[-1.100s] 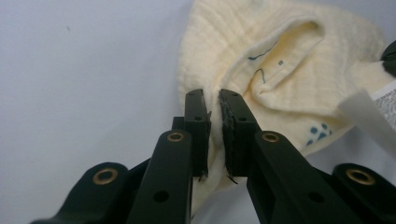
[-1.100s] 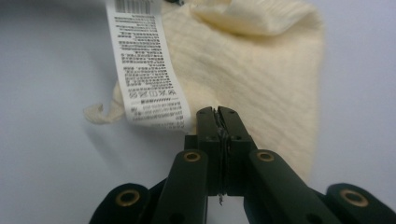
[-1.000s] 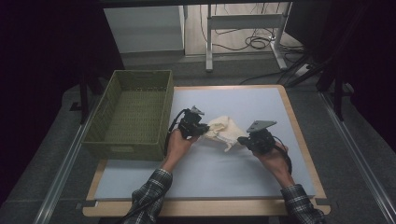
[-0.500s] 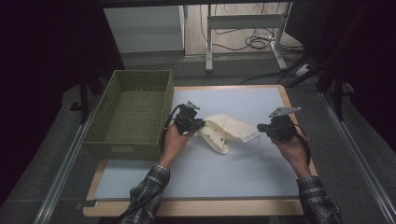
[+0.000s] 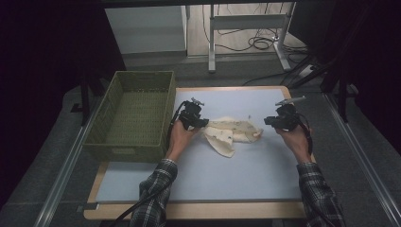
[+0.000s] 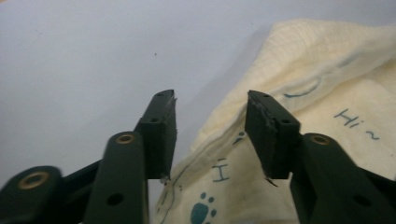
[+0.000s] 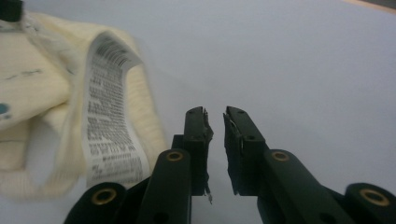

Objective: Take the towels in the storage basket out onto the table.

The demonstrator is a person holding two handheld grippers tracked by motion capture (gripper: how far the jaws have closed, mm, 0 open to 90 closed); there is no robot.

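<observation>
So the cream cloth (image 5: pixel 229 134) was lying crumpled roughly in the middle of the light blue worktop (image 5: pixel 198 179), a bit toward the back edge, with one flap trailing toward the front. Up close it had little blue doodles on it, a paw print and "Hi" scribbles, plus a white care label (image 7: pixel 111 112) with tiny black print sticking out of one end. The left gripper (image 6: pixel 211 133) sat at the cloth's left end with its jaws spread wide apart over the fabric edge, nothing pinched between them. The right gripper (image 7: pixel 215 149) was just off the cloth's right end, over bare worktop, jaws released with a narrow gap between them and gripping nothing; the label sat just beside it. A green woven basket (image 5: pixel 124 142) stood along the left edge of the worktop, near the left hand (image 5: pixel 179 136). Plaid sleeves (image 5: pixel 153 189) on both forearms, coming in from the front edge.
</observation>
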